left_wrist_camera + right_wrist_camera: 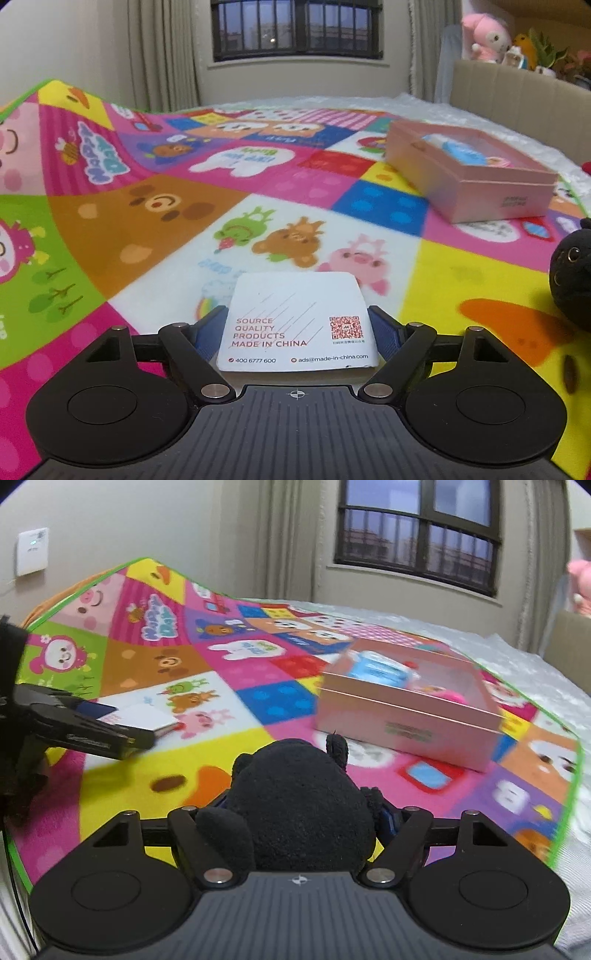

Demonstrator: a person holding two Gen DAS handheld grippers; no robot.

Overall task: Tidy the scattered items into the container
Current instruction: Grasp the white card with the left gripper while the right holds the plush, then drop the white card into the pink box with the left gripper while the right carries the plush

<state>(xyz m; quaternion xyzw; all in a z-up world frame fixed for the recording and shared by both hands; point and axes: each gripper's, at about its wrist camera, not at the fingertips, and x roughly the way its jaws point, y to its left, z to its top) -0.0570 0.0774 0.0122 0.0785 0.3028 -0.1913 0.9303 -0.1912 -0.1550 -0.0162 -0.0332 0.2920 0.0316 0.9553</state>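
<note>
On the left, we are holding the white card pack (297, 325) in the left hand-held gripper (297, 334), its blue pads (207, 334) pressing on the pack's two long sides just above the patterned play mat (147, 221) spread on the bed. It looks stiff, flat and light, and the glossy top could slip, so we are judging that a squeeze across the edges suits it best. Further right, we are grasping the black plush toy (299, 805) in the right hand-held gripper (301, 818), jaws clenched around its soft body. It is light and squashy, so a grip round the middle is holding safely. Beyond it, well apart from both, the pink box (406, 720) is lying open on the mat, already holding a few small things.
</note>
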